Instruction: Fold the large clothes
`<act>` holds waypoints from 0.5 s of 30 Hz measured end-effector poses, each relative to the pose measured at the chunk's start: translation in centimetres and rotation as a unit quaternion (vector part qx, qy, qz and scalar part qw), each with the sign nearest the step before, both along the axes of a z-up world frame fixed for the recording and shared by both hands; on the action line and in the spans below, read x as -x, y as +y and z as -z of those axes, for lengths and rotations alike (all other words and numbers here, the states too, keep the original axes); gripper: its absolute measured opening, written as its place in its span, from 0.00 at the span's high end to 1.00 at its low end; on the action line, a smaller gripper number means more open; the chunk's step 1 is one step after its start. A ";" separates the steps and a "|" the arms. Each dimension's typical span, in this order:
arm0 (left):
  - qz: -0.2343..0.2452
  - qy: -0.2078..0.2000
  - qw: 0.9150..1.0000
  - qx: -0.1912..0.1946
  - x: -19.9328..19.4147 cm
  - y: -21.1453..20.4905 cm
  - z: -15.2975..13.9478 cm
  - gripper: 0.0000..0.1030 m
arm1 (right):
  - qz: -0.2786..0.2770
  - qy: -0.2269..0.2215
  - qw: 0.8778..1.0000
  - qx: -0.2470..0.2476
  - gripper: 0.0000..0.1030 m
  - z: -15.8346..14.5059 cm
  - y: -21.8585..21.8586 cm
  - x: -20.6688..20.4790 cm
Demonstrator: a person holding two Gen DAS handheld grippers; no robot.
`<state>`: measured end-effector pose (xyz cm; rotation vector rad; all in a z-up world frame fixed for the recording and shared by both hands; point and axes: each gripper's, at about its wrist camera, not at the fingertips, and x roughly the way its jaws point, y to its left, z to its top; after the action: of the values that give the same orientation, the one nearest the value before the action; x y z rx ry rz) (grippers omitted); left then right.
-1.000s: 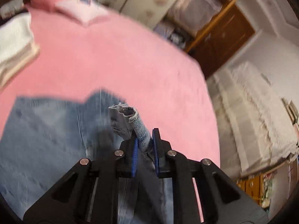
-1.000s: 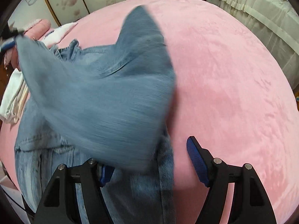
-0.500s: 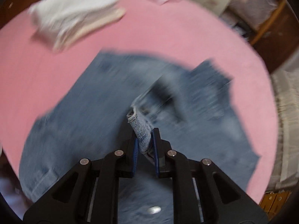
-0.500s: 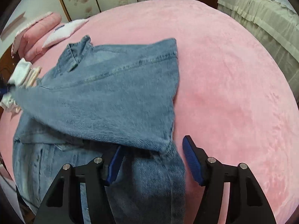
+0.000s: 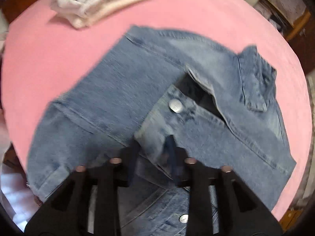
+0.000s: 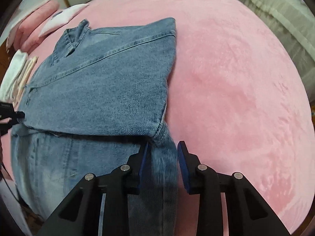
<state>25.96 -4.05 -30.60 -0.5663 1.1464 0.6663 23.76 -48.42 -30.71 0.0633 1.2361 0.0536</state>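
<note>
A blue denim jacket (image 5: 122, 90) lies on the pink bed, with one sleeve folded across its body. In the left wrist view my left gripper (image 5: 153, 153) is blurred, its fingers apart, with the sleeve cuff (image 5: 157, 137) and its metal button (image 5: 175, 106) lying between them. In the right wrist view the jacket (image 6: 102, 82) fills the left half. My right gripper (image 6: 161, 153) is open, its fingers either side of the jacket's fold edge (image 6: 163, 153) without clamping it. The left gripper's tip (image 6: 11, 116) shows at the far left edge.
A stack of folded white and pale pink clothes (image 5: 94, 2) lies on the bed beyond the jacket, also at the left of the right wrist view (image 6: 17, 76). Pink pillows (image 6: 37, 25) lie at the head. Bare pink bedspread (image 6: 236, 78) spreads right. A cream bed (image 6: 275, 13) stands beyond.
The left gripper carried the sleeve cuff across the jacket, laid it on the body and opened. The right gripper narrowed around the fold edge. The sleeve went from airborne to flat.
</note>
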 end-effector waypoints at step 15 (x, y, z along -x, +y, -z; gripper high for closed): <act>0.210 -0.045 0.975 0.061 -2.1 -9.5 -4.4 0.77 | 0.007 0.024 0.975 -0.223 0.80 -2.5 7.0 -3.2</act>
<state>28.08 -13.59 -26.18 -0.4318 1.1802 0.2058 26.98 -41.46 -28.22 0.4659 1.2523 0.3181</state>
